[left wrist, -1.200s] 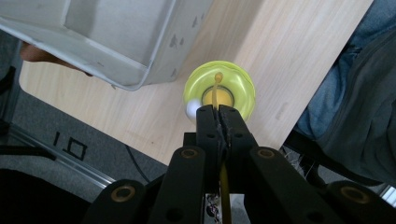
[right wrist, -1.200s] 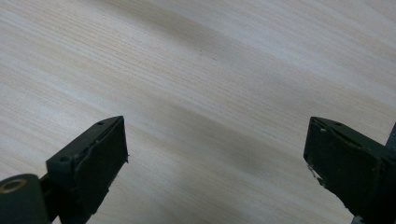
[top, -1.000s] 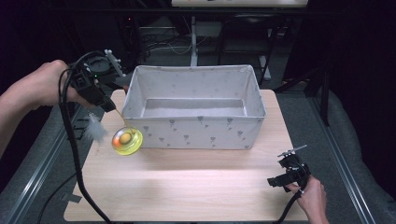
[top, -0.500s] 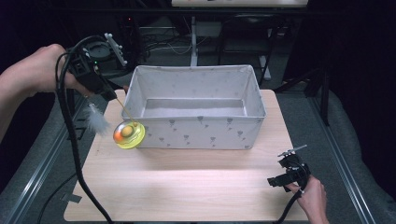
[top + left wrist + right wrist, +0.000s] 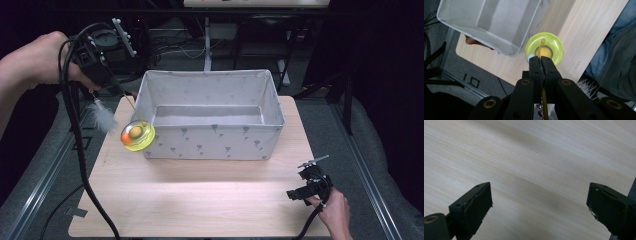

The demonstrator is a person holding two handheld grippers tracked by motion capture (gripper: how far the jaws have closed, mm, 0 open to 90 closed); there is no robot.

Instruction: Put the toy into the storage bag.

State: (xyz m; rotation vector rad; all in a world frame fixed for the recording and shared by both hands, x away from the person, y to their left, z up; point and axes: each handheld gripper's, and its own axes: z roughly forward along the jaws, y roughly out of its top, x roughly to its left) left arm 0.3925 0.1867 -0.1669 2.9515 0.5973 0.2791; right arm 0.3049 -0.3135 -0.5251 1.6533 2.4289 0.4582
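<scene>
- Your left gripper (image 5: 117,90) is clamped tight on the thin yellow rod (image 5: 544,98) of the cat toy; in the left gripper view the jaws meet around the rod with no gap.
- The toy's yellow-green disc (image 5: 137,135) with its orange ball (image 5: 135,132) hangs off the rod's far end, in the air just off the near left corner of the fabric bin (image 5: 212,147). The white feather (image 5: 104,117) dangles beside it.
- Handling: I'd judge it very light. The rod looks thin and springy, so expect the disc to swing and bob with any quick wrist move. Smooth plastic disc, probably slippery; the feather is soft and no good for a grip.
- Grip point: the rod is the right place, and you're already on it. Pinching closer to the disc would cut the swing if you need more control.
- Edges: the disc sits near the bin's front wall and below its rim. The walls look soft and could fold if the disc catches, so lift clear of the rim before going across.
- Room: the bin's inside is bare and wide, plenty of space to lower into. The table (image 5: 200,200) in front is open too.
- Your right gripper (image 5: 300,192) rests at the near right of the table, jaws spread wide over bare wood, holding nothing, well away from the bin.
</scene>
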